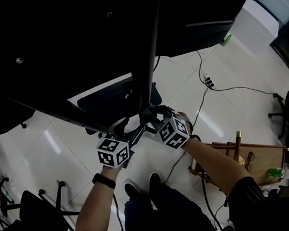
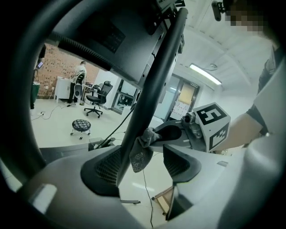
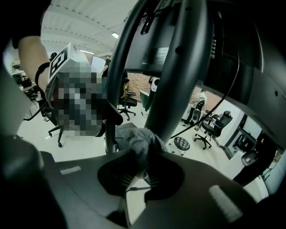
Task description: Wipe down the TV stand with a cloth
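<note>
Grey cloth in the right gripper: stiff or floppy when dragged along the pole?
Likely floppy: the cloth bunches in the right gripper and a loose corner hangs down. Probably light, since one pinch holds it all. Its fuzzy weave should drag rather than slip on the smooth pole.

text read: none | white sticker on black TV back (image 3: pixel 156 55): print too small | white cube with black square markers (image 2: pixel 212 125): coded patterns, no letters | pale sheets on far door (image 2: pixel 181 108): blurred
</note>
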{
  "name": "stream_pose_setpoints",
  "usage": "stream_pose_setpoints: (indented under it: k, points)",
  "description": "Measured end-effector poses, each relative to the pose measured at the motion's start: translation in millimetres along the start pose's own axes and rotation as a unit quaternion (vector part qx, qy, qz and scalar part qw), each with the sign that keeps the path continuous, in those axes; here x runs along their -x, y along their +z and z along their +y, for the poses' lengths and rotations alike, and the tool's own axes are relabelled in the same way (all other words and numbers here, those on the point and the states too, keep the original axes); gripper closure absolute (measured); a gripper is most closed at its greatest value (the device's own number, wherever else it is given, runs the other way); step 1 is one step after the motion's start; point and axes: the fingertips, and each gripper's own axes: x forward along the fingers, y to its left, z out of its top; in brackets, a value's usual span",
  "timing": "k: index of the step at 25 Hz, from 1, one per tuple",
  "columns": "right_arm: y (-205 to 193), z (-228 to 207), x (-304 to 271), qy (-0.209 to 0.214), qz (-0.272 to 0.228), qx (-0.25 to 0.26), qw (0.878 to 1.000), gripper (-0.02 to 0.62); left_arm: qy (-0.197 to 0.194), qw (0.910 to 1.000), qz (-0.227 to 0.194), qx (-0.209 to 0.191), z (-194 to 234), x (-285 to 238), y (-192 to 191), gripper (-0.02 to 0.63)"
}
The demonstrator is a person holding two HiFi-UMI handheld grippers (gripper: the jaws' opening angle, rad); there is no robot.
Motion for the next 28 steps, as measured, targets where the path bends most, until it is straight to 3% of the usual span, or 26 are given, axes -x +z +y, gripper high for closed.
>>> stream_pose_setpoints:
  k: [12, 20, 24, 28]
  points:
    - [-82.2, 35.5, -74.5, 0.02, 0.055, -0.027, 0.998, 0.56, 0.014, 0.9991, 0.032, 0.025, 44.4, -39.7, -85.0, 0.288]
    - [-119.5, 52.4, -104.8, 0.028, 0.09, -0.037, 0.995, 0.56, 0.017, 0.9981, 0.049, 0.035, 58.4, -51.7, -116.2, 0.29]
    - [-115.9, 52.5, -100.5, 0.028, 0.087, -0.045, 0.995, 0.56, 0.012, 0.9982, 0.05, 0.03, 53.9, -48.8, -113.6, 0.288]
    - [-79.2, 40.0, -62.3, 0.009, 0.04, -0.073, 0.996, 0.56, 0.003, 0.999, 0.044, 0.008, 31.9, -31.9, -90.1, 0.288]
